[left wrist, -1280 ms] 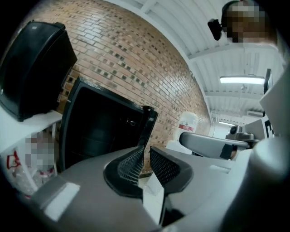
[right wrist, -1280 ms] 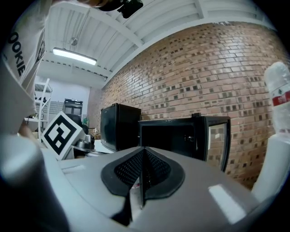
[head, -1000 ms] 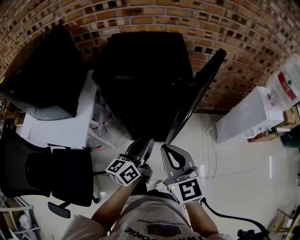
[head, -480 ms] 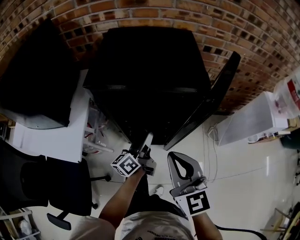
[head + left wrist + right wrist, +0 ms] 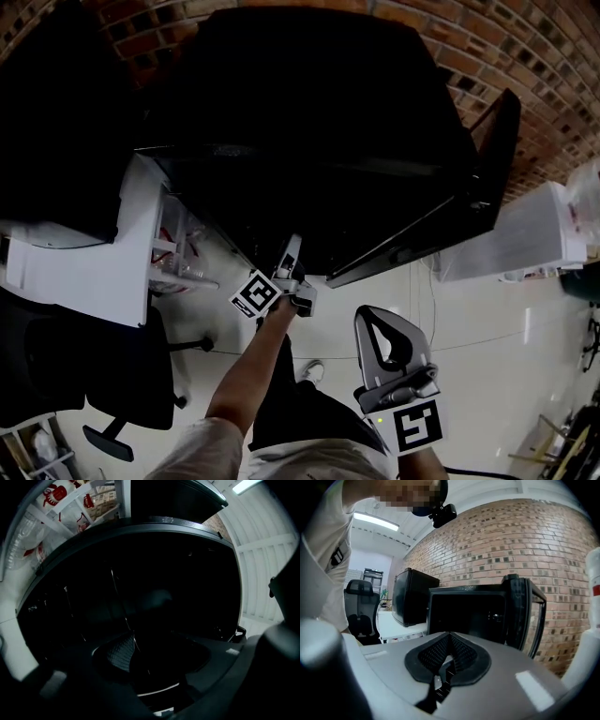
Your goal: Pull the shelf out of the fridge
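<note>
The left tongs (image 5: 152, 656) face into the dark mouth of the fridge (image 5: 154, 588), their jaws opening. One ribbed pad (image 5: 119, 651) shows, and a thin wire (image 5: 123, 613) runs down just beside it; contact cannot be told. Past the fridge's upper left edge, white racks (image 5: 70, 508) hold red-printed packs (image 5: 54, 494).

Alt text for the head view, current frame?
Seen from above, the left gripper reaches toward the dark opening of a black fridge, its jaws opening with nothing visibly held. The right gripper hangs back shut; the fridge door stands open at right.
</note>
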`<control>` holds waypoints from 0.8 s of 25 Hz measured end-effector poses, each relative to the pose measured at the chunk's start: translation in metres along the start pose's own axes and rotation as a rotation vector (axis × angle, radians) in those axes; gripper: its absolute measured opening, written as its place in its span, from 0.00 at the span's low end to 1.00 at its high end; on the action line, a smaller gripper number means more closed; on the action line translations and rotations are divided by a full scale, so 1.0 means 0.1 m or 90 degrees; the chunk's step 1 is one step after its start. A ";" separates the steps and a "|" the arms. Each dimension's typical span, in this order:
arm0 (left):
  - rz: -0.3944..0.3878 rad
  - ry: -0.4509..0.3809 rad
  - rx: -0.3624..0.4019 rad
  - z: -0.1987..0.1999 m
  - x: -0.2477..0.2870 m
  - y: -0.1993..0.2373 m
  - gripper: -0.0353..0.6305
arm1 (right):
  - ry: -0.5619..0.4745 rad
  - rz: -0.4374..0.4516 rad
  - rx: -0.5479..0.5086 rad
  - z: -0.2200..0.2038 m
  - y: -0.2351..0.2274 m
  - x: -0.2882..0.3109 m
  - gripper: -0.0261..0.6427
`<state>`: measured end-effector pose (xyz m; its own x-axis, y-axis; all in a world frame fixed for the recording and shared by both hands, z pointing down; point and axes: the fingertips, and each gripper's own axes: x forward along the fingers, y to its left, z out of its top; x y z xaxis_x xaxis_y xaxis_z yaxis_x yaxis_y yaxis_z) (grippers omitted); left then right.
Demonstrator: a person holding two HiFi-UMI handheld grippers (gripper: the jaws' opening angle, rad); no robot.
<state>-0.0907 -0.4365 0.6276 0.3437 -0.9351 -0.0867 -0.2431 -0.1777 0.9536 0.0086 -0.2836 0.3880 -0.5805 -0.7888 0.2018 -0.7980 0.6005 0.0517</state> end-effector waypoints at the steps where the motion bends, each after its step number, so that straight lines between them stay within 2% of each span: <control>1: 0.002 0.000 -0.003 0.00 0.05 0.07 0.40 | 0.007 0.003 0.001 -0.05 0.01 0.02 0.05; 6: -0.002 -0.010 -0.026 -0.03 0.31 0.27 0.39 | 0.032 0.014 0.001 -0.22 0.00 0.16 0.05; 11: -0.016 -0.060 -0.071 0.07 0.57 0.41 0.39 | 0.051 0.007 0.000 -0.34 -0.10 0.26 0.05; 14: -0.012 -0.072 -0.084 0.09 0.68 0.51 0.37 | 0.067 0.001 0.001 -0.41 -0.18 0.28 0.05; 17: -0.011 -0.081 -0.090 0.09 0.77 0.57 0.33 | 0.077 -0.004 0.007 -0.47 -0.26 0.30 0.05; 20: -0.020 -0.098 -0.080 0.16 0.85 0.58 0.22 | 0.085 -0.005 0.012 -0.52 -0.32 0.32 0.05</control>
<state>-0.0895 -0.5312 0.6706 0.2039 -0.9672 -0.1513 -0.1159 -0.1773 0.9773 0.0237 -0.3210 0.4437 -0.5484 -0.7681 0.3306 -0.8059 0.5909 0.0360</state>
